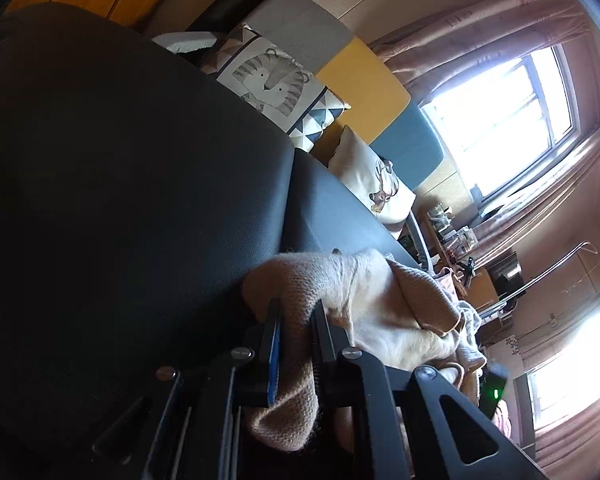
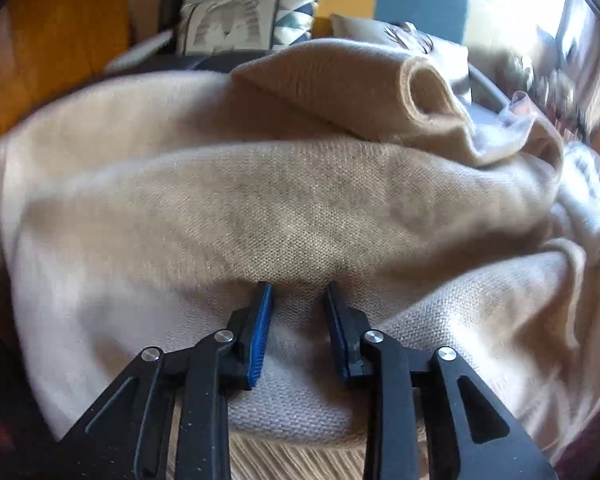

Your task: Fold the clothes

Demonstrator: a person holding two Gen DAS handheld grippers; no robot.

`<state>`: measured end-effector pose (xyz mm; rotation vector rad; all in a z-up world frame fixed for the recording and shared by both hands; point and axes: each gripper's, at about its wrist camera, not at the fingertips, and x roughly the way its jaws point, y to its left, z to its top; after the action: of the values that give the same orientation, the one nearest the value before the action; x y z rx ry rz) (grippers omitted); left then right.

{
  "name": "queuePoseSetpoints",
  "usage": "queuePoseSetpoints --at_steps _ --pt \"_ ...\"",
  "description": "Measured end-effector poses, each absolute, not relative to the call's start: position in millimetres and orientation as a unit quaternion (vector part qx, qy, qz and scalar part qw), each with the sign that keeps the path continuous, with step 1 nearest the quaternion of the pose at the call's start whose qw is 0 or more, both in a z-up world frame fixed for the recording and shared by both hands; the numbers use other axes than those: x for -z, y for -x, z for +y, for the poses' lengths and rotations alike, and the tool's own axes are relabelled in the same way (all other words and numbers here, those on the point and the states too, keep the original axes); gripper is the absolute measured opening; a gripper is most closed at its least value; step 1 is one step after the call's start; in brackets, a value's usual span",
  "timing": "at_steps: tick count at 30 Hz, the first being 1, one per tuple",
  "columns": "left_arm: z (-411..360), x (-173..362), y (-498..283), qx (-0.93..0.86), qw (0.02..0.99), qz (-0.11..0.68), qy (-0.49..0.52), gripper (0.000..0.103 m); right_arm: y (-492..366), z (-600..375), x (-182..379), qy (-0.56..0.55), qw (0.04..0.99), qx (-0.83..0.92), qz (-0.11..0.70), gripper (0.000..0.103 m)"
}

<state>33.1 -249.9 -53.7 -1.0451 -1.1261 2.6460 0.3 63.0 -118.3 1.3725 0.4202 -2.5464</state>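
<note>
A beige knit sweater (image 1: 380,300) lies bunched on a black padded surface (image 1: 120,160). My left gripper (image 1: 297,312) is shut on a thick fold of its edge, and the cloth hangs down between the fingers. In the right wrist view the sweater (image 2: 280,200) fills nearly the whole frame, with a sleeve and its open cuff (image 2: 424,88) folded across the top. My right gripper (image 2: 298,290) points down just above the cloth. Its jaws stand apart, the blue pads (image 2: 262,320) are bare, and nothing is pinched between them.
Behind the black surface stands a sofa with grey, yellow and blue back cushions (image 1: 364,84). A tiger-print pillow (image 1: 272,80) and a deer-print pillow (image 1: 376,184) rest on it. A bright window (image 1: 500,120) with pink curtains and cluttered shelves (image 1: 456,236) lie to the right.
</note>
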Motion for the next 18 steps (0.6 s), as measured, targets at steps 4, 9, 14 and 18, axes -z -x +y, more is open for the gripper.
queuePoseSetpoints --at_steps 4,9,14,18 --pt "-258 43 -29 -0.867 0.041 -0.372 0.329 0.012 -20 63 114 -0.482 0.115 0.856 0.148 0.030" --pt "-261 26 -24 -0.879 0.048 -0.353 0.318 0.012 -19 67 106 -0.506 0.140 0.839 0.143 0.030" --pt "-275 9 -15 -0.879 0.051 -0.353 0.315 0.012 -2 101 82 -0.480 0.149 0.863 0.048 0.031" --pt "-279 -6 -13 -0.896 0.042 -0.322 0.304 0.012 29 116 87 -0.496 0.096 0.862 0.043 0.043"
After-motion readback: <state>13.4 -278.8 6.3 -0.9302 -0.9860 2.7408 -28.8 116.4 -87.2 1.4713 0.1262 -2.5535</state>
